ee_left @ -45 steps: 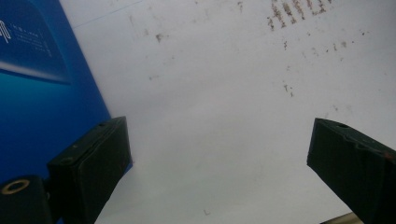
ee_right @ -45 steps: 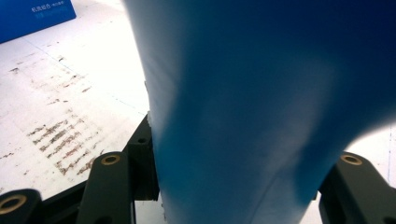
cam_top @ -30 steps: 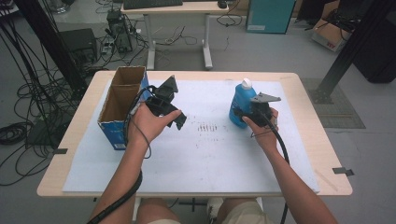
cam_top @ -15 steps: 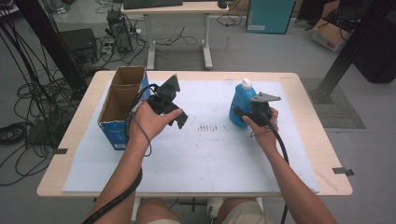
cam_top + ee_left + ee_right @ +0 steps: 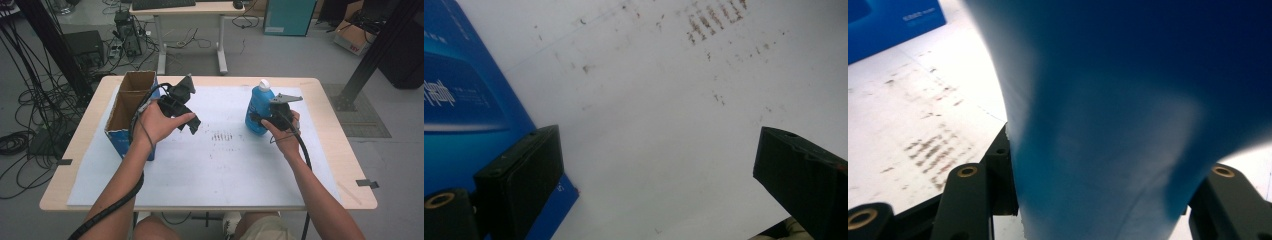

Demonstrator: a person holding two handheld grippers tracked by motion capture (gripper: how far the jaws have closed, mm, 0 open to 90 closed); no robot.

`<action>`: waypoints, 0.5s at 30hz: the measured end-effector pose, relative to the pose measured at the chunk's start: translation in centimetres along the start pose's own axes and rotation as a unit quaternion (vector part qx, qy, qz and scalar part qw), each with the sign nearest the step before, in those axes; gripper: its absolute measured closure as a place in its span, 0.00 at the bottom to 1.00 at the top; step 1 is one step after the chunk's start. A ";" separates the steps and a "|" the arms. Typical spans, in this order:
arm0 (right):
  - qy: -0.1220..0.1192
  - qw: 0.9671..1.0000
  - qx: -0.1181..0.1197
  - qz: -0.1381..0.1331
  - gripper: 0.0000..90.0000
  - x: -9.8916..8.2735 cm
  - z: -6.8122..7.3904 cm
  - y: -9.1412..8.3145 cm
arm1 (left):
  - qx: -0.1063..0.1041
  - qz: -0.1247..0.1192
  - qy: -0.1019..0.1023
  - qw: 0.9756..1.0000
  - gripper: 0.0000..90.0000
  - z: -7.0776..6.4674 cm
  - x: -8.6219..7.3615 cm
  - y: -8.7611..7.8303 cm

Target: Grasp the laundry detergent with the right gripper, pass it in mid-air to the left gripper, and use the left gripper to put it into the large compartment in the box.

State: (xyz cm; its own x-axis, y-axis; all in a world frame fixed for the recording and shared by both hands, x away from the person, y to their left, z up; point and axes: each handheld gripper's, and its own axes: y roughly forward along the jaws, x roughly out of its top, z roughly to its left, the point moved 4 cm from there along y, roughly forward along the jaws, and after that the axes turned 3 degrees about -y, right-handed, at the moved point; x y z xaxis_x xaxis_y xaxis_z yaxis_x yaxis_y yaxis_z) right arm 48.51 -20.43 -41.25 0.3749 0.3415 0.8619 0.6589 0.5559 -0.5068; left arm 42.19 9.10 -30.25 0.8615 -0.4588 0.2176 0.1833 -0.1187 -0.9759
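The right gripper has its jaws closed around the blue bottle, which stands upright on the white sheet. The left gripper is wide open and empty, near the open cardboard box (its likely destination, I think). So the grasp seems done, and the carrying remains.

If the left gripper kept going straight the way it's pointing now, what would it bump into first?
Probably the white sheet on the table: the left gripper is open, with only bare sheet between its jaws. The blue box stays off to one side.
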 end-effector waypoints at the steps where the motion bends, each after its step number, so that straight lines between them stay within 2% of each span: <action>1: 0.000 1.000 0.000 0.000 0.47 0.0 0.0 0.0 | 0.000 0.000 0.000 1.000 0.07 0.0 0.0 0.0; 6: -0.019 0.999 0.030 0.003 0.47 2.0 0.6 -0.7 | 0.005 -0.012 0.031 0.999 0.07 0.2 0.6 -2.0; 7: -0.024 0.999 0.046 0.008 0.47 2.6 1.0 -0.8 | 0.007 -0.015 0.050 0.999 0.07 0.2 0.7 -2.7; 8: -0.024 0.999 0.046 0.008 0.47 2.6 1.0 -0.8 | 0.007 -0.015 0.050 0.999 0.07 0.2 0.7 -2.7; 9: -0.030 0.997 0.063 0.014 0.47 3.3 1.7 -0.9 | 0.006 -0.011 0.077 0.997 0.07 0.3 0.7 -3.5; 10: -0.030 0.997 0.063 0.014 0.47 3.3 1.7 -0.9 | 0.006 -0.011 0.077 0.997 0.07 0.3 0.7 -3.5; 11: -0.041 0.996 0.075 0.017 0.47 3.7 2.2 -0.9 | 0.009 -0.014 0.085 0.996 0.07 0.2 0.7 -3.8; 12: -0.041 0.996 0.080 0.017 0.47 3.9 2.5 -0.8 | 0.008 -0.019 0.084 0.996 0.07 0.0 0.7 -4.0; 13: -0.050 0.994 0.094 0.017 0.47 4.3 3.1 -0.8 | 0.011 -0.010 0.114 0.993 0.07 0.2 0.7 -4.6; 15: -0.054 0.993 0.103 0.018 0.47 4.5 3.6 -0.7 | 0.007 -0.010 0.121 0.993 0.07 0.2 0.7 -4.9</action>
State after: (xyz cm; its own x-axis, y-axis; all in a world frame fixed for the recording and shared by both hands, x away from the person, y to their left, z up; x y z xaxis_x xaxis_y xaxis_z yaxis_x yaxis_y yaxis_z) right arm 47.37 -16.56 -37.09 0.3158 0.4368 0.8423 0.4957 0.6810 -0.5390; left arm 41.95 9.51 -25.34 0.7185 -0.6553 0.2330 0.2076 -0.1176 -0.9711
